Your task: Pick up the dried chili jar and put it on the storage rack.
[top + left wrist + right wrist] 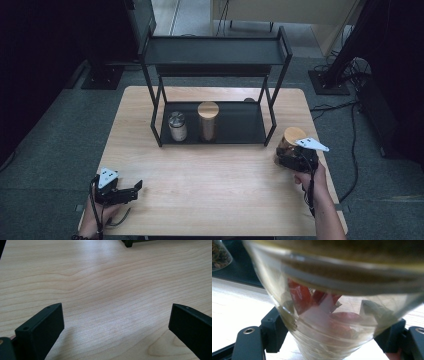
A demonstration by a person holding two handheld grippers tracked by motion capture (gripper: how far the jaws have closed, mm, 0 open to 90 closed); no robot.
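The right gripper (291,158) has its jaws clamped on a glass jar (290,145) with a wooden lid, near the right edge of the table (210,200). The jar sits squarely between the jaws, its long axis upright or close to it, the lid above the gripper and the glass body pressed on both flanks. From that gripper, the black two-tier rack (215,55) lies ahead and to its left, and the open stretch of its lower shelf (245,125) is the nearest free spot; whatever comes next, I judge it hangs on carrying the jar forward and leftward while keeping it upright under the top tier.

Two more jars already stand on that lower shelf: a tall one with a wooden lid (208,120) and a shorter one with a metal lid (177,126), just beside each other and well apart from the held jar.

The left gripper (131,190) rests low at the table's near left corner, jaws spread wide with nothing between them, far from the jar; the right hand is clearly the nearer one.

The right gripper view adds what the high view cannot: red and pale pieces inside the glass jar (324,315), and the jaws hugging its sides. The left gripper view gives bare wood grain between its jaws and a foot of the rack (128,243) far ahead.
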